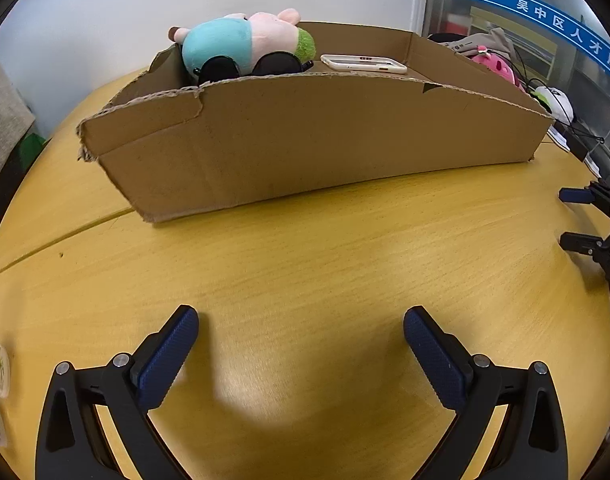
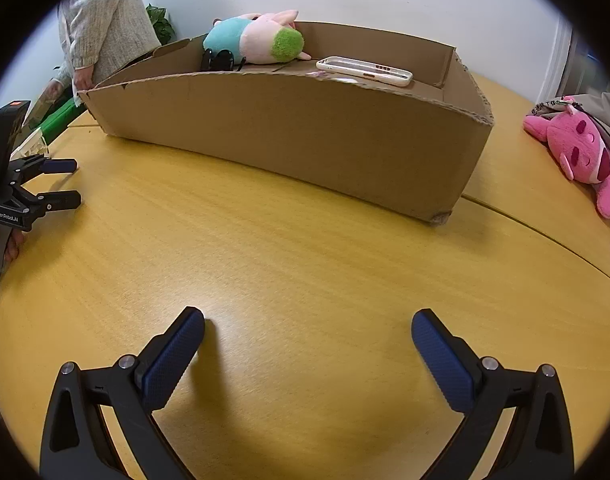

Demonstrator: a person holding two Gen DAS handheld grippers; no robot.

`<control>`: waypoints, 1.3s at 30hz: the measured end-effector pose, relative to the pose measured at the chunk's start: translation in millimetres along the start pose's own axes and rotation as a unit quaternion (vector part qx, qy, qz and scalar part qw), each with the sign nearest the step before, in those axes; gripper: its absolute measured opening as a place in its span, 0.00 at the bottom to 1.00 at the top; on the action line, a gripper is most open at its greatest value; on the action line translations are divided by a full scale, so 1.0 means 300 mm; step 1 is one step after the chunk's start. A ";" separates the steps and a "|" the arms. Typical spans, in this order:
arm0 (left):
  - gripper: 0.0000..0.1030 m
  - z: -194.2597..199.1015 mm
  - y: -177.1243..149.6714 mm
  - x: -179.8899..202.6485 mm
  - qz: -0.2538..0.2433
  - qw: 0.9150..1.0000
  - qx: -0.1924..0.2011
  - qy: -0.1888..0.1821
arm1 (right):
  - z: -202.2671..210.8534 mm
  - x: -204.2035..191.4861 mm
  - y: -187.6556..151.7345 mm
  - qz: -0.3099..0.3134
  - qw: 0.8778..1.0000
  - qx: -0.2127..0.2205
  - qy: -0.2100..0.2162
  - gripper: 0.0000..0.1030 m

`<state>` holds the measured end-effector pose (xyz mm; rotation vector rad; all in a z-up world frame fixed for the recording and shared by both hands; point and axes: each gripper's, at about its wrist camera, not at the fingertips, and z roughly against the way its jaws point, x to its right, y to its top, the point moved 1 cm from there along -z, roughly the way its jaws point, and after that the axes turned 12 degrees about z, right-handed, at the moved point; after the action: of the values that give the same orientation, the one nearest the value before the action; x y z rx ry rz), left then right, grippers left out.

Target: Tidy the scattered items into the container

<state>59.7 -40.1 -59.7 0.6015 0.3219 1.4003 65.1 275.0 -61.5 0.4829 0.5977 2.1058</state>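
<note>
Since the cardboard box (image 1: 305, 136) already holds a plush pig (image 1: 245, 40), black sunglasses (image 1: 251, 66) and a white phone case (image 1: 363, 63), the tidying looks nearly or fully done; no loose item lies on the bare yellow table (image 1: 305, 280) between the grippers and the box. Both the left gripper (image 1: 301, 356) and the right gripper (image 2: 308, 360) hover low over the table in front of the box, jaws spread wide with nothing between them. If anything remains, the likely candidate is the pink plush toy (image 2: 581, 152) lying right of the box, though it may just be background clutter. Taking it well would mean reaching with the right gripper, closing on the soft body rather than a limb, and lifting clear of the box's near wall before releasing.

Only the right wrist view shows a person's grey sleeve (image 2: 101, 20) behind the box's left end and the pink toy in full. Only the left wrist view shows the blue sign (image 1: 565, 24) and tangled cables at the far right.
</note>
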 end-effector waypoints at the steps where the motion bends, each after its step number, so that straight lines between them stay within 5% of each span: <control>1: 1.00 0.001 0.012 -0.006 -0.001 1.000 -0.001 -0.001 | -0.004 0.001 0.005 0.003 1.000 0.000 0.002 1.00; 8: 1.00 -0.024 0.053 -0.017 -0.036 0.999 -0.007 -0.028 | -0.032 0.044 0.032 0.040 0.999 0.005 0.028 1.00; 39: 1.00 -0.028 0.054 -0.014 -0.034 0.999 -0.004 -0.027 | -0.036 0.046 0.032 0.043 0.999 0.006 0.027 1.00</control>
<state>41.1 -41.6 -57.7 0.6155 0.2911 1.3172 45.6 279.1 -63.1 0.4678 0.6309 2.2040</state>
